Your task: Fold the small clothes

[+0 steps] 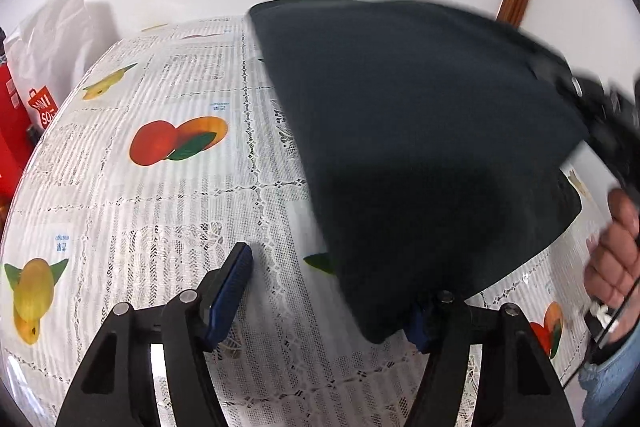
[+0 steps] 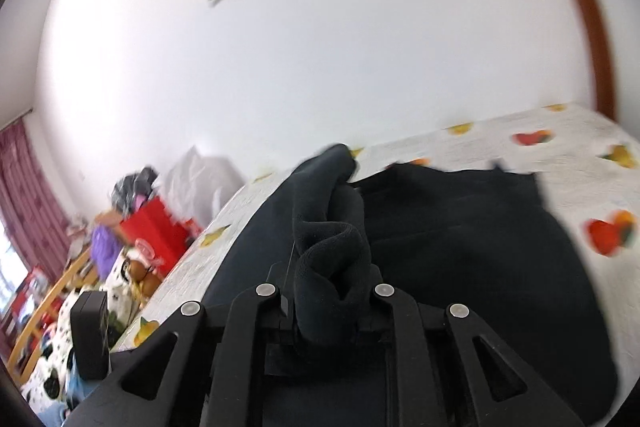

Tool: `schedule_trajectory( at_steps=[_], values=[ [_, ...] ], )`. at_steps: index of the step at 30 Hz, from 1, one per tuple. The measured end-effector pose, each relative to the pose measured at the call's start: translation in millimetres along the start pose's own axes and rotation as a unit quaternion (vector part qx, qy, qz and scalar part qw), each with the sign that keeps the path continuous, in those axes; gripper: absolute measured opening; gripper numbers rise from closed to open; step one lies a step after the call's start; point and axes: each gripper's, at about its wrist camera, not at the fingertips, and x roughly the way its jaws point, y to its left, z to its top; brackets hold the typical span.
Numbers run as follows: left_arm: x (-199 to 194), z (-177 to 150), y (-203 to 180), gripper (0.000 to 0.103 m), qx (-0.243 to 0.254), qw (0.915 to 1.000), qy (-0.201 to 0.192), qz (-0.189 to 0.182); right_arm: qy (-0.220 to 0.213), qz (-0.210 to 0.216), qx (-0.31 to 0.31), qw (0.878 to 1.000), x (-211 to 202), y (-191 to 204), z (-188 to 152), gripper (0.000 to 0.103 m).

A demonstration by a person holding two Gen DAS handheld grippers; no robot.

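Fingers (image 2: 304, 291) of the right gripper (image 2: 326, 297) clamp the dark garment (image 2: 460, 247); left gripper's (image 1: 332, 291) stand apart.

White bag (image 1: 48, 43) w/ red logo (image 1: 41, 108): "MINISO", partly cut off.

Light: bright and even daylight, the white wall (image 2: 320, 47) almost washed out.
Shadows: a soft one beside the white bag (image 1: 56, 39); a dark one under the lifted dark cloth (image 1: 420, 147).
Blur: strong motion blur on the cloth edge and over the whole right wrist view.
Distortion: fisheye bending, black corners.
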Motion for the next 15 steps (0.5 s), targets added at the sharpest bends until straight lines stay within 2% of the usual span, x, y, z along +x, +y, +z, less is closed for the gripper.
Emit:
schedule_trajectory(
  at_steps=[1, 5, 6, 8, 10, 13, 15],
  values=[
    [2, 2, 0, 0.066, 0.003, 1.0, -0.001, 0.001, 0.003, -0.01, 0.008, 1.0, -7, -9, -5, 0.016],
    [-5, -2, -2, 0.068, 0.016, 0.9998, -0.002, 0.009, 0.088, -0.049, 0.06, 0.993, 1, -49, -33, 0.017],
    [-5, -2, -3, 0.068, 0.015, 0.9999, -0.002, 0.008, 0.097, -0.051, 0.067, 0.992, 3, -53, -38, 0.019],
    [-3, -2, -3, 0.067, 0.018, 0.9998, 0.001, 0.005, 0.097, -0.052, 0.077, 0.991, 3, -56, -41, 0.028],
    [-3, -1, 1, 0.066, 0.025, 0.9996, -0.001, -0.012, 0.093, -0.053, 0.077, 0.991, 1, -55, -39, 0.045],
    [-7, -2, -12, 0.072, 0.038, 0.9983, -0.01, -0.043, 0.095, -0.055, 0.084, 0.99, 9, -56, -35, 0.051],
    [1, 0, -19, 0.072, 0.041, 0.9986, -0.001, -0.034, 0.093, -0.053, 0.097, 0.989, 20, -52, -29, 0.053]
  ],
)
